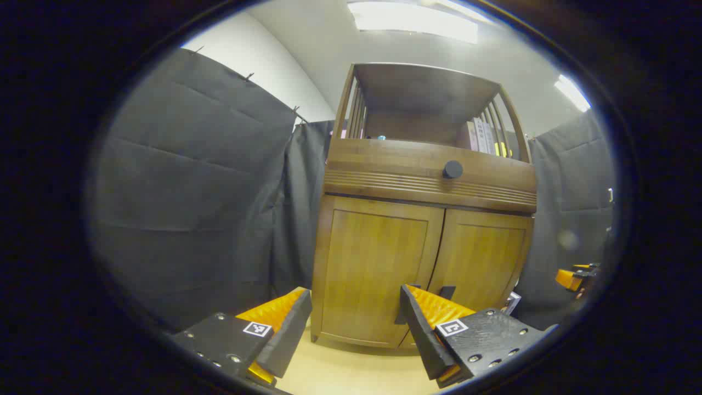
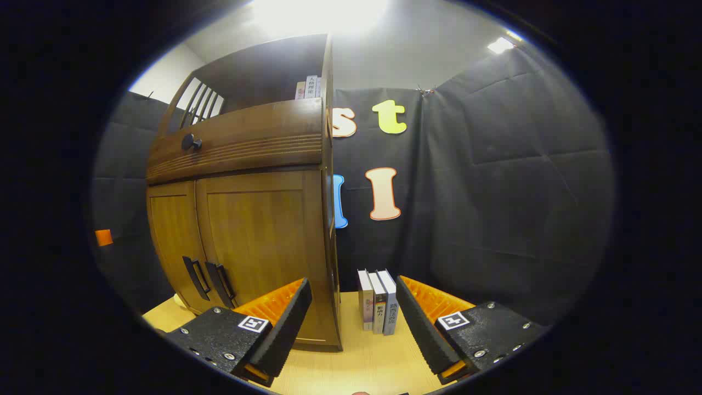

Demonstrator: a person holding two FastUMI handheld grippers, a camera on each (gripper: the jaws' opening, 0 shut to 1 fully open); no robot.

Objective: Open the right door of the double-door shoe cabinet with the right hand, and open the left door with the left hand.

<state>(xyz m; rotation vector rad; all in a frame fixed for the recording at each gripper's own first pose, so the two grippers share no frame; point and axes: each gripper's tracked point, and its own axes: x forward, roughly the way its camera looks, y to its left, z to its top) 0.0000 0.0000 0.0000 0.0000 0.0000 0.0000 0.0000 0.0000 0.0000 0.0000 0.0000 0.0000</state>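
Standing big: the shoe cabinet (image 1: 422,219) is the biggest thing, a tall brown wood box that sits on the counter (image 1: 351,373) at the far side of the left gripper view.
Counter: pale wood, and it runs under the cabinet and toward the near side in both views.
Left door: the left door (image 1: 375,274) is flat and closed, right beside the other door.
Right door: the right door (image 1: 482,258) is closed too; in the right gripper view it (image 2: 258,236) fills the near front of the cabinet.
Drawer: a wide drawer (image 1: 430,175) with a round dark knob (image 1: 452,169) sits just above the two doors.
Top shelf: an open shelf (image 1: 422,104) on top has a few books standing at its right end.
Books: three books (image 2: 377,300) stand upright on the counter just right of the cabinet.
Handles: two dark door handles (image 2: 211,282) sit side by side where the doors meet, low down.
Left gripper: the left gripper (image 1: 356,323) is near the bottom of the left door, its fingers spread wide with nothing between them; whether they touch the door I cannot tell.
Right gripper: the right gripper (image 2: 354,321) points at the right corner of the cabinet, fingers spread wide and holding nothing, apart from the handles.
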